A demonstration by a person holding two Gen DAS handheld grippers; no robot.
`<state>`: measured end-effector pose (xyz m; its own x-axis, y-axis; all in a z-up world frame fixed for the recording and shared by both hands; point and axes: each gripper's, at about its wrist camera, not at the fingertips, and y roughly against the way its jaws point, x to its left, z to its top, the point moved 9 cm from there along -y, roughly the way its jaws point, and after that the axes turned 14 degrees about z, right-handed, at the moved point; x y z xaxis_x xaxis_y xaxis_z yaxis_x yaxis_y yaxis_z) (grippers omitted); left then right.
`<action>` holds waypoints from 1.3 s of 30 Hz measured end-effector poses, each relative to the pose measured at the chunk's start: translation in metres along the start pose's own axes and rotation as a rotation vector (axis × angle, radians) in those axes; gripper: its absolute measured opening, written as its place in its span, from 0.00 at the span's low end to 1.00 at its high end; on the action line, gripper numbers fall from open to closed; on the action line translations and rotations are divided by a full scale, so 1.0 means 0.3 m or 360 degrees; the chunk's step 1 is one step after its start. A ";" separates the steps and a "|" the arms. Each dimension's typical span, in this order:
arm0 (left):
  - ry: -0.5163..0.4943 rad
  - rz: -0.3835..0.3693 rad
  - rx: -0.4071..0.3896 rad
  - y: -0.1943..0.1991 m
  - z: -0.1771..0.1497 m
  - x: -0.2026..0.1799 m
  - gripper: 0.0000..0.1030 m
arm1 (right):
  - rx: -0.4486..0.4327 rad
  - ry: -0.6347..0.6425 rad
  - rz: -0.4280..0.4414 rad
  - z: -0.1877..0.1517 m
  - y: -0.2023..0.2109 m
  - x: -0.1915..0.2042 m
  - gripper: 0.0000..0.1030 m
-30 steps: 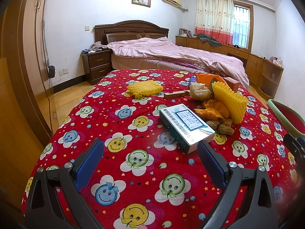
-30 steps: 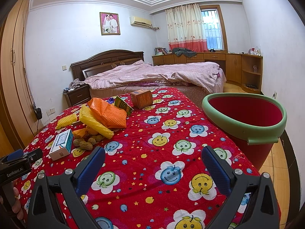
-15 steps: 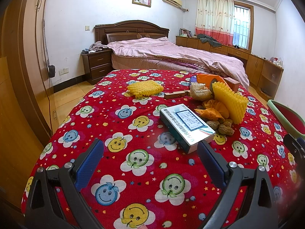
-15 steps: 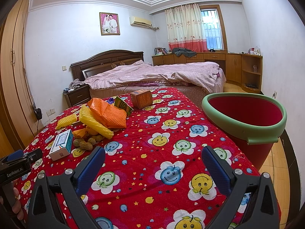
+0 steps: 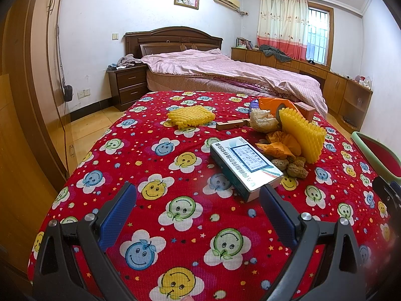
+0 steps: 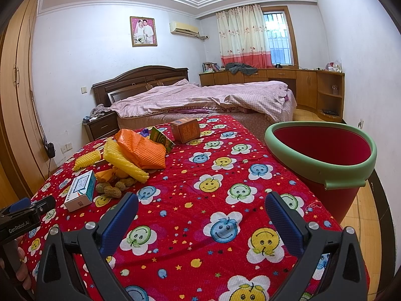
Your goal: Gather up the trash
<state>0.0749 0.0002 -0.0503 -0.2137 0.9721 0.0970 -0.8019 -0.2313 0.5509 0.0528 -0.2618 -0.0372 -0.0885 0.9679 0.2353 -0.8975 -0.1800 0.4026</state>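
Trash lies on a table under a red smiley-flower cloth point(image 5: 150, 165). A white and green carton point(image 5: 244, 165) lies just ahead of my open left gripper point(image 5: 198, 200), nearest its right finger. Behind it are peanuts point(image 5: 290, 166), orange wrappers point(image 5: 280, 145), a standing yellow foam net point(image 5: 304, 133), crumpled white paper point(image 5: 262, 120), a wooden stick point(image 5: 231, 124) and a flat yellow foam net point(image 5: 190, 118). My right gripper point(image 6: 201, 205) hangs open over bare cloth, the carton point(image 6: 80, 190) far to its left. An orange foam bag point(image 6: 141, 150) and a brown box point(image 6: 186, 129) lie farther back. The red bin with a green rim point(image 6: 323, 150) stands at the right.
A pink-covered bed point(image 5: 225, 72) and a dark nightstand point(image 5: 127, 85) lie beyond the table. A wooden wardrobe point(image 5: 27, 75) runs along the left, and wooden cabinets point(image 6: 308, 85) line the far right wall. A hand holding the left gripper point(image 6: 20, 263) shows at the right wrist view's lower left.
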 end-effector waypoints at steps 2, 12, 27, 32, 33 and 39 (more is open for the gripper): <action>0.0001 0.0000 0.0000 0.000 0.000 0.000 0.95 | -0.0001 0.0000 0.0000 0.000 0.001 -0.001 1.00; 0.0000 -0.0002 0.0005 0.001 -0.001 -0.001 0.95 | -0.0001 -0.0015 -0.0015 0.000 0.000 -0.002 1.00; -0.0021 -0.0145 0.0181 -0.038 0.039 -0.078 0.95 | 0.0096 -0.0053 -0.0024 0.035 0.008 -0.004 1.00; -0.0086 -0.0212 0.0315 -0.079 0.047 -0.155 0.95 | 0.0112 -0.0084 -0.0023 0.069 0.015 -0.023 1.00; -0.0109 -0.0215 0.0337 -0.089 0.047 -0.174 0.95 | 0.0118 -0.0094 -0.0021 0.072 0.015 -0.029 1.00; -0.0173 -0.0185 0.0447 -0.167 0.041 -0.235 0.90 | 0.0164 -0.0178 0.0045 0.087 -0.014 -0.044 1.00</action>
<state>0.1368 -0.0562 -0.0746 -0.0569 0.9934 0.0997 -0.6288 -0.1132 0.7693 0.0690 -0.2785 -0.0190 -0.0591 0.9376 0.3427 -0.8458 -0.2294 0.4817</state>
